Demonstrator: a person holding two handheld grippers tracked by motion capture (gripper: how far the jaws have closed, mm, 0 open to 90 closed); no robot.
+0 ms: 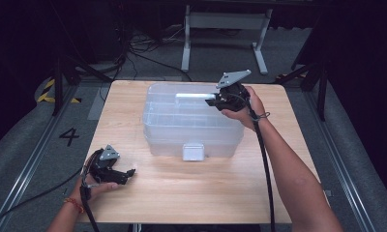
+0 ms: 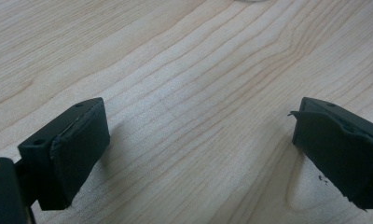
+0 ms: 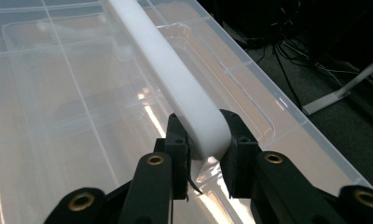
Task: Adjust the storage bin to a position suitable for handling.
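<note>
We had our right gripper (image 3: pixel 204 140) clamped on the near end of the white handle (image 3: pixel 168 77), whose long axis ran straight ahead atop the clear box (image 1: pixel 191 123); our left gripper (image 1: pixel 115 175) lay open, well apart.

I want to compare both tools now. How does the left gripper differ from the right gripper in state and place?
The left gripper has its jaws wide apart with nothing between them; the right gripper is closed on the white handle of the clear box. The left gripper lies low over the bare table, near its front edge; the right gripper is up at the box's top. Both have black jaws and are held by hand.
</note>
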